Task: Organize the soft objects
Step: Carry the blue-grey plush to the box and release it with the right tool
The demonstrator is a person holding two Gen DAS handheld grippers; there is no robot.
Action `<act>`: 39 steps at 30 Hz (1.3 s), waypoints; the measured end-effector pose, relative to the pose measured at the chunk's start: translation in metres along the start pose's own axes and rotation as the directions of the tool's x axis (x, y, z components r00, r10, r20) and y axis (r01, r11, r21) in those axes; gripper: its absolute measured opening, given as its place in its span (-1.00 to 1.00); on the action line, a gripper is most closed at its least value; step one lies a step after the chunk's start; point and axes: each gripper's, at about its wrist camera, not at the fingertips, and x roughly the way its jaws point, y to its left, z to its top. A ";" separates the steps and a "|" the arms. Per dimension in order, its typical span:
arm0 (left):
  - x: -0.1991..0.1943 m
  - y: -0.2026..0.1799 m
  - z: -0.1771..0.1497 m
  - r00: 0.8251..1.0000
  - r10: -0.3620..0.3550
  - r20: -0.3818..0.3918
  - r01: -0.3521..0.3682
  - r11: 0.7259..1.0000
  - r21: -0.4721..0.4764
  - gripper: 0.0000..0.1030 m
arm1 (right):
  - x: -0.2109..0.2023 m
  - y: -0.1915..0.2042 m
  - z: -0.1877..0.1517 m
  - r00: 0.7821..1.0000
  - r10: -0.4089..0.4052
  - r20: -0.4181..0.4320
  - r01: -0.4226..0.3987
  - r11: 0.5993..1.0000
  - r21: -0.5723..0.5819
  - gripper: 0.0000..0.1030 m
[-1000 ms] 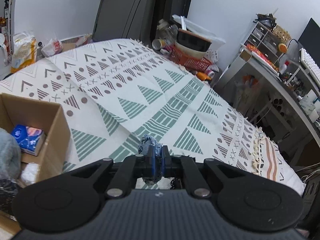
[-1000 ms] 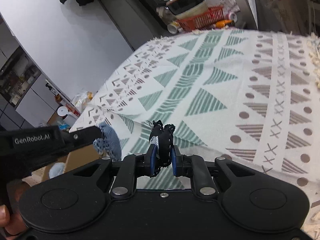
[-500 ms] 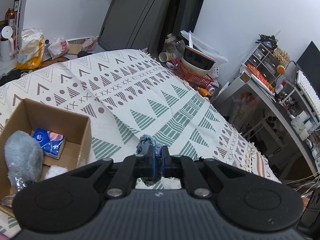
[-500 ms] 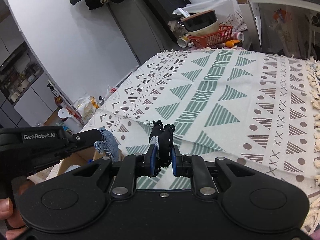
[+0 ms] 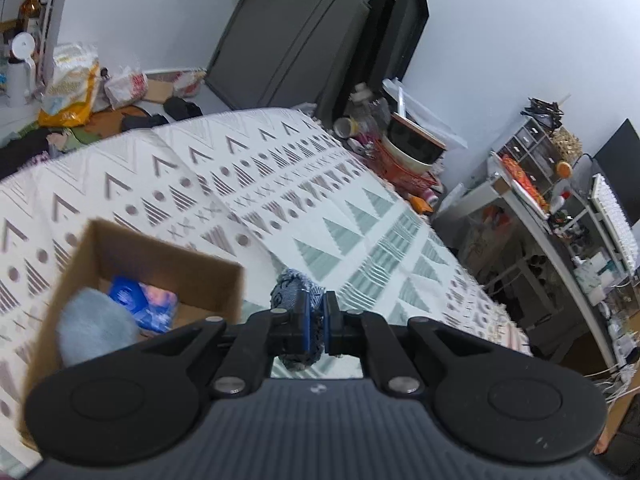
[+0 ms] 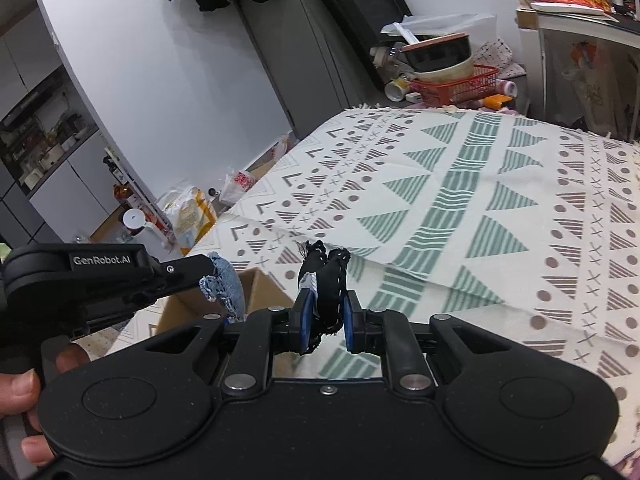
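My left gripper [image 5: 316, 312] is shut on a blue denim cloth piece [image 5: 294, 286], held above the bed just right of an open cardboard box [image 5: 168, 258]. The box holds a grey fluffy object [image 5: 94, 330] and a blue tissue pack [image 5: 142, 308]. My right gripper [image 6: 325, 314] is shut on a black fabric piece [image 6: 326, 276] above the patterned blanket [image 6: 460, 208]. In the right wrist view the left gripper [image 6: 208, 266] shows at the left with the denim cloth [image 6: 226, 284] over the box [image 6: 260, 290].
The patterned blanket [image 5: 280, 200] covers the bed. A red basket with bowls [image 5: 408, 160] stands beyond the bed's far end. A cluttered desk [image 5: 560, 216] runs along the right. Bags and a white jug [image 5: 24, 68] lie on the floor at the left.
Both grippers have risen and moved toward the box. The box now shows more fully in the left wrist view, closer to the denim cloth. Both grips are unchanged.
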 end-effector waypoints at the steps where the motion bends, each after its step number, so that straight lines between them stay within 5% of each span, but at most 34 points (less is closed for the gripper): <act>1: -0.001 0.005 0.002 1.000 0.006 0.004 -0.006 1.000 -0.006 -0.90 | 0.001 0.004 0.000 1.000 0.000 0.002 0.000 1.000 -0.004 -0.68; 27: 0.006 0.093 0.011 0.998 0.015 -0.055 -0.024 0.983 -0.181 -0.88 | 0.036 0.079 -0.007 1.000 0.001 -0.020 -0.003 0.998 -0.058 -0.68; 33: 0.007 0.104 0.016 0.998 0.022 -0.063 -0.036 0.975 -0.218 -0.74 | 0.051 0.089 -0.011 0.999 0.007 -0.048 -0.010 0.998 -0.058 -0.67; 39: 0.020 0.114 0.016 0.993 0.051 -0.103 -0.075 0.965 -0.250 -0.25 | 0.057 0.091 -0.016 0.996 -0.005 -0.093 -0.001 0.998 -0.059 -0.60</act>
